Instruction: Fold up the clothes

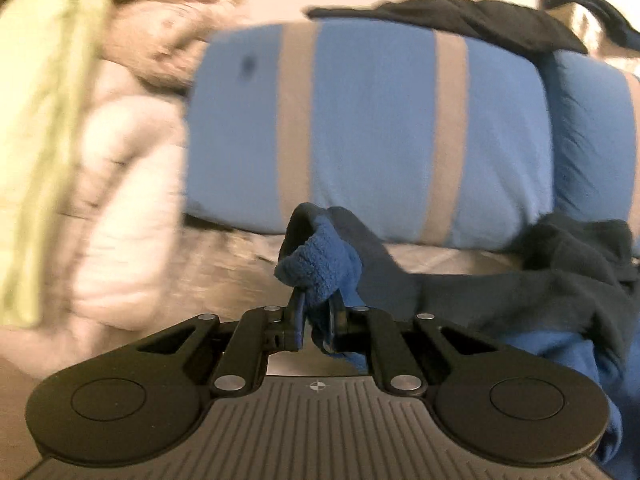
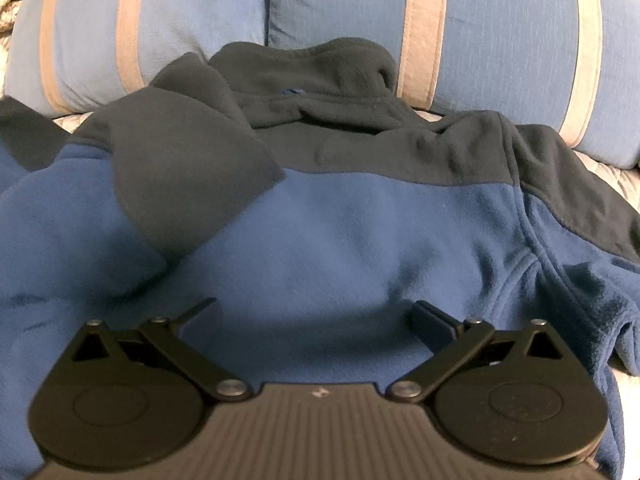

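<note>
Inspecting the left wrist view, we find the left gripper [image 1: 316,320] at lower centre, its jaws drawn narrow on a bunched blue cuff [image 1: 320,268] of the fleece jacket [image 2: 320,240]. From the clamp the dark sleeve [image 1: 440,284] runs toward the right edge of the frame, where the rest of the garment lies heaped. We judge the cuff is pinched at its end so that the whole sleeve follows the tool and can be carried across the body.

In the right wrist view the right gripper [image 2: 316,316] sits at lower centre with its jaws spread wide, nothing between them, just over the blue body panel. The jacket fills the middle of that frame, spread on the bed, collar [image 2: 320,64] toward the top. At centre left a dark flap [image 2: 180,184], seemingly a sleeve, lies over the blue panel, so the fold appears partly made.

Behind the jacket, across the upper part of both views, stand blue cushions with beige stripes [image 2: 160,32]. At the left of the left wrist view is a blurred pile of pale and green cloth [image 1: 80,140]; whether folded we cannot tell.

We see no basket, box or other container in either view.
</note>
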{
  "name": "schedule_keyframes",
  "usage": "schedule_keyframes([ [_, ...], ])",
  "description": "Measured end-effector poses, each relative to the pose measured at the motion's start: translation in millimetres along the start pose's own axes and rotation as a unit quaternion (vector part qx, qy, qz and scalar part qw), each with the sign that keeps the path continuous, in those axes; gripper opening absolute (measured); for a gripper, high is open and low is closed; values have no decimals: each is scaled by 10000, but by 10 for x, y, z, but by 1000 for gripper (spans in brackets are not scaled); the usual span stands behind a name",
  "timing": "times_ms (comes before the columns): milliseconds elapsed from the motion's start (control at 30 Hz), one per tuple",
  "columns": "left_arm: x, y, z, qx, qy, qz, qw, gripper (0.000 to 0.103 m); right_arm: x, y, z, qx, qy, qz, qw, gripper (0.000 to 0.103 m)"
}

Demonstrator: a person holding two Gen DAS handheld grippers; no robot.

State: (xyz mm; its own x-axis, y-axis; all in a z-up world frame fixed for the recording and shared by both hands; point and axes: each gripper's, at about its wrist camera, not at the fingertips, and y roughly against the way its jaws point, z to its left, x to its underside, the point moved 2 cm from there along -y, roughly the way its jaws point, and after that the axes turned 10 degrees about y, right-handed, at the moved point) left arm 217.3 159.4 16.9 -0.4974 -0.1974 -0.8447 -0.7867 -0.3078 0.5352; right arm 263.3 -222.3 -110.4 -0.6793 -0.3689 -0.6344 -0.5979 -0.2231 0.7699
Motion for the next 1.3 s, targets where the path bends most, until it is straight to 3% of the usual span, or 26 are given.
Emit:
schedule_keyframes([
  [267,-19,469,913,-1163,355,-419,9917,11,-9,34,-46,-90,-146,-70,9998,103],
  [400,100,603,1410,-1688,728,-356,9823,11,-15,61,-71,-157,-253,-116,9995,103],
  [600,295,686,2050,-2397,1327,-227,9615,11,-33,111,-114,-398,-502,-265,9976,103],
  [867,462,648,2441,-2799,1612,-41,9464,11,-91,253,-336,-1023,-1222,-788,9841,103],
  [1033,679,599,2469,-2911,1730,204,9407,12,-75,193,-387,-1079,-1436,-649,9816,103],
  [1167,921,467,2501,-3023,1827,844,9317,21,-66,159,-375,-1055,-1417,-544,9828,103],
  [1233,1031,432,2521,-3288,1731,1066,9223,34,-61,142,-369,-1043,-1407,-492,9833,103],
  [1300,1092,474,2557,-3667,1710,1043,9085,43,-51,132,-365,-1020,-1381,-448,9841,103],
])
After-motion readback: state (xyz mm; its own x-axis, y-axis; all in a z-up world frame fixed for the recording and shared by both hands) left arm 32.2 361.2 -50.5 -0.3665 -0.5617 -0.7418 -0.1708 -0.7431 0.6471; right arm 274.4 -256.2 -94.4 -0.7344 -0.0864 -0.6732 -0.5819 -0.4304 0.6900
